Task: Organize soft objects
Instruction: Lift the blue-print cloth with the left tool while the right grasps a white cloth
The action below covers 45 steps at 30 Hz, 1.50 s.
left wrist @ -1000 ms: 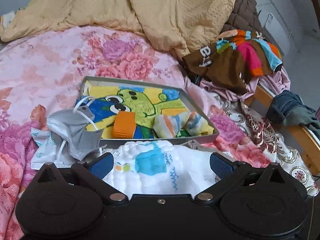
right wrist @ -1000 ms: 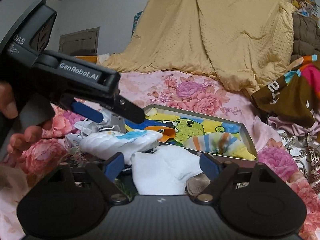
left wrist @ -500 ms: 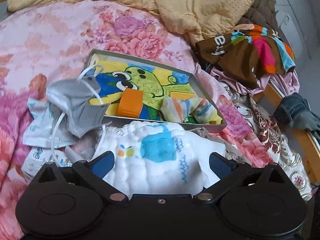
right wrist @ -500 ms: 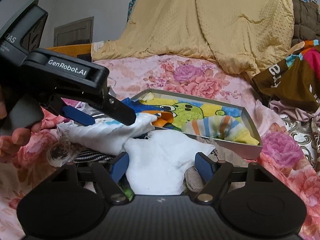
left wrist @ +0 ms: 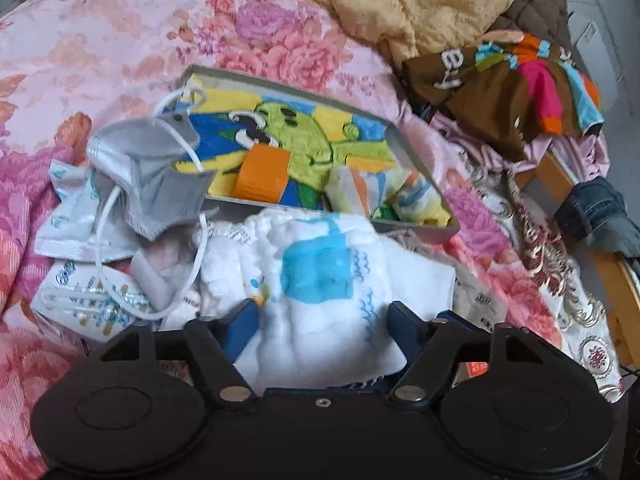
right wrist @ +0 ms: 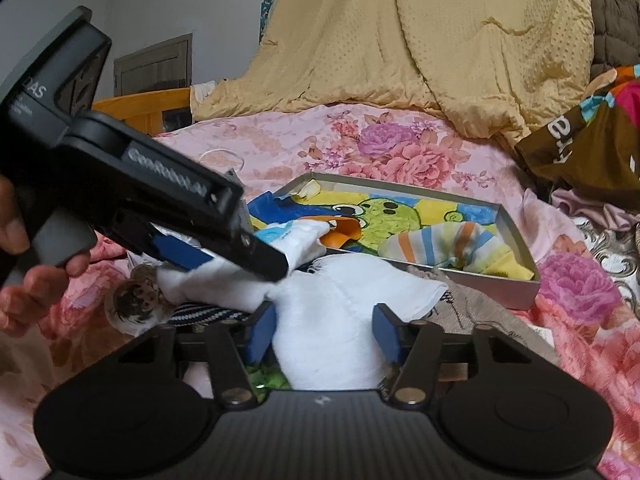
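Two tongs are set low over a heap of soft things on a bed. The left tongs (left wrist: 322, 320) have just been closing around a white padded cloth with a blue patch (left wrist: 316, 276), which lies between the blue pads; whether the pads press on it yet cannot be told. The right tongs (right wrist: 324, 334) have likewise been closing on a plain white cloth (right wrist: 340, 320) bunched between their pads, and a firm pinch cannot be confirmed there either.

Just beyond both tongs a shallow tray (left wrist: 416, 160) with a cartoon lining is seen, holding an orange roll (left wrist: 264, 174) and a striped sock (right wrist: 444, 246).

Trouble is judged likely from the overlap: the two cloths touch, so one may be dragged along when the other is lifted. To the left of the left tongs, the white straps of a grey mask (left wrist: 156, 172) lie against the padded cloth and could be snagged. A shallow bite on bulky fabric could also slip.

The surface is a pink flowered bedspread (left wrist: 100, 48); a yellow quilt (right wrist: 440, 48) is heaped far beyond the tray, with clothes piled to the right
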{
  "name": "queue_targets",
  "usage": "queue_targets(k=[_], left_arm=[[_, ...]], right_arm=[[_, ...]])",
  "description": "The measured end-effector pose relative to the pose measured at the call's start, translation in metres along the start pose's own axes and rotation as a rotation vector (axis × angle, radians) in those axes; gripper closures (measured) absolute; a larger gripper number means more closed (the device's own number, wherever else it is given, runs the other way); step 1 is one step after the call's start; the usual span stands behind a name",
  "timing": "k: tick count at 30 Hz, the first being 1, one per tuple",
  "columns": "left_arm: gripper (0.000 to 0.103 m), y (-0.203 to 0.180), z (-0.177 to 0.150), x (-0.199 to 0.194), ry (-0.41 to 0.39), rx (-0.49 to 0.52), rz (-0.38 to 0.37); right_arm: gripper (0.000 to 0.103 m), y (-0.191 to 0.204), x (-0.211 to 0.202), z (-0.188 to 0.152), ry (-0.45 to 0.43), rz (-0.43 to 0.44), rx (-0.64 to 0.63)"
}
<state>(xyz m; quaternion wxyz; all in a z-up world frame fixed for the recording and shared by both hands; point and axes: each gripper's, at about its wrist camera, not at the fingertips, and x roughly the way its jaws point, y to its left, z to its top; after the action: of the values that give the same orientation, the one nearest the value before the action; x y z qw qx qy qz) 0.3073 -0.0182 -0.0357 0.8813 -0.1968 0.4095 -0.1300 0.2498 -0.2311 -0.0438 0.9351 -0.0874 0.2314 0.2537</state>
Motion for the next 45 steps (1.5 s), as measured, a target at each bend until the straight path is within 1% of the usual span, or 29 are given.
queue_targets(k=[2,6,8,11,13,14,15,16,18,21,25,26,28,32,35,41,45], left_arm=[[0.041,0.002,0.000,0.002,0.006,-0.017,0.008],[0.050,0.007,0.002,-0.001,0.006,-0.065,-0.003],[0.058,0.011,0.003,-0.003,0.006,-0.090,-0.006],[0.070,0.013,0.004,-0.007,-0.019,-0.122,0.000],[0.073,0.014,0.002,-0.010,-0.034,-0.136,0.002],[0.075,0.013,0.002,-0.011,-0.041,-0.137,0.006],[0.076,0.012,0.001,-0.012,-0.048,-0.134,0.011],[0.078,0.011,0.001,-0.013,-0.052,-0.131,0.016],[0.079,0.008,-0.001,-0.016,-0.064,-0.137,0.019],[0.079,0.006,-0.002,-0.021,-0.071,-0.140,0.022],[0.079,0.003,-0.003,-0.032,-0.087,-0.135,0.024],[0.080,0.004,-0.003,-0.035,-0.092,-0.136,0.024],[0.080,0.004,-0.003,-0.041,-0.098,-0.141,0.022],[0.080,0.004,-0.002,-0.052,-0.112,-0.139,0.024],[0.080,0.002,0.000,-0.059,-0.120,-0.133,0.022],[0.081,0.000,0.000,-0.072,-0.132,-0.118,0.021],[0.081,0.000,-0.001,-0.078,-0.139,-0.116,0.017]], right_arm=[[0.053,-0.002,0.000,0.001,0.008,0.018,0.030],[0.057,-0.006,0.000,0.001,0.019,0.038,0.076],[0.059,-0.008,0.001,0.001,0.018,0.045,0.091],[0.061,-0.009,0.001,-0.001,0.013,0.052,0.111],[0.063,-0.010,0.001,-0.001,0.010,0.054,0.115],[0.066,-0.010,0.001,-0.001,0.010,0.055,0.119],[0.073,-0.010,0.001,0.000,0.008,0.057,0.124],[0.076,-0.010,0.001,0.000,0.007,0.055,0.128],[0.086,-0.011,0.001,0.000,0.008,0.051,0.138],[0.092,-0.015,0.000,0.000,0.011,0.045,0.168],[0.093,-0.022,-0.005,0.001,-0.010,0.052,0.220],[0.095,-0.022,-0.006,0.002,-0.017,0.047,0.224],[0.096,-0.022,-0.007,0.003,-0.027,0.022,0.212],[0.097,-0.015,-0.007,0.003,-0.030,-0.042,0.146],[0.097,-0.016,-0.010,0.004,-0.046,-0.030,0.161],[0.097,-0.026,-0.018,0.006,-0.071,-0.034,0.217],[0.097,-0.033,-0.029,0.009,-0.112,0.011,0.267]])
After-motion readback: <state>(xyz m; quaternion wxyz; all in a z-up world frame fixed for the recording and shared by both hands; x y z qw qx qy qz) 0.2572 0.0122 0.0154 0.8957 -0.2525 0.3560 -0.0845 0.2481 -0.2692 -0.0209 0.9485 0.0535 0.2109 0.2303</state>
